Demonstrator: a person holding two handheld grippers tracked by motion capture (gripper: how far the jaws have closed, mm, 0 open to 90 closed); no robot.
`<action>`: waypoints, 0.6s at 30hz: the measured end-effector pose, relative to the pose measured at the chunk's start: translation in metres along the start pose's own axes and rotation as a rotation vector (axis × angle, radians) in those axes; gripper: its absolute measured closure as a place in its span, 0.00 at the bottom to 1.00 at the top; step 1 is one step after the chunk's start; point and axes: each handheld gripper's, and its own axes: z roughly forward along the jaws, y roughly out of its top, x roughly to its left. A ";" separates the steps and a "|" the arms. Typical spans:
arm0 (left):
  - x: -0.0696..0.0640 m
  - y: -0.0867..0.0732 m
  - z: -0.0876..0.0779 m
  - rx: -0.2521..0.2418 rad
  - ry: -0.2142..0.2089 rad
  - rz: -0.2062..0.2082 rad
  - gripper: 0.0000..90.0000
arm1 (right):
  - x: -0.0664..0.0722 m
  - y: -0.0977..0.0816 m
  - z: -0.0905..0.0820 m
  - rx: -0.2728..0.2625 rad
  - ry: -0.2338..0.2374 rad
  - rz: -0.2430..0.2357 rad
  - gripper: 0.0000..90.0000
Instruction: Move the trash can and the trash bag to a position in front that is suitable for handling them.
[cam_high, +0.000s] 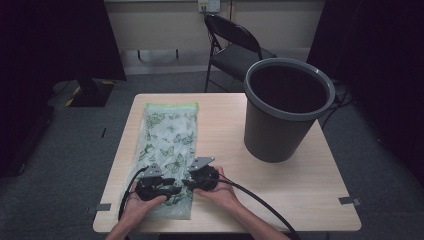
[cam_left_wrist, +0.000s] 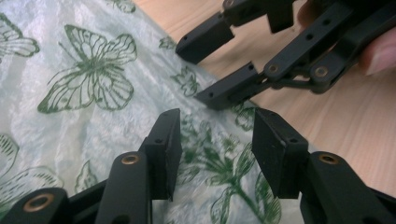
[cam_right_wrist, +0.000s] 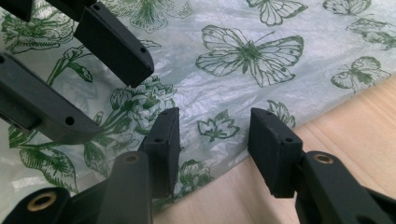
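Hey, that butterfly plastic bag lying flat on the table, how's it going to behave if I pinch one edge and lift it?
The butterfly bag is thin, see-through film lying flat and crinkled, so it will probably droop and fold rather than hold shape. It looks empty, so likely very light and apt to slide on the smooth table. Its glossy surface may slip between the pads unless pinched firmly.

"What's behind the table?"
"A black folding chair at top centre, against a pale wall with a socket."
"And the floor?"
"Grey carpet; dark curtains fill the upper corners. Dim light."
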 end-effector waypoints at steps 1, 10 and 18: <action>0.000 0.000 0.000 0.000 -0.001 0.001 0.58 | 0.000 0.000 0.000 0.001 0.003 0.003 0.59; -0.007 0.011 0.005 -0.039 -0.010 -0.013 0.38 | -0.019 -0.001 -0.045 -0.051 -0.034 0.026 0.51; -0.031 0.040 0.023 -0.048 -0.042 0.027 0.23 | -0.051 -0.041 -0.104 -0.053 -0.116 0.106 0.37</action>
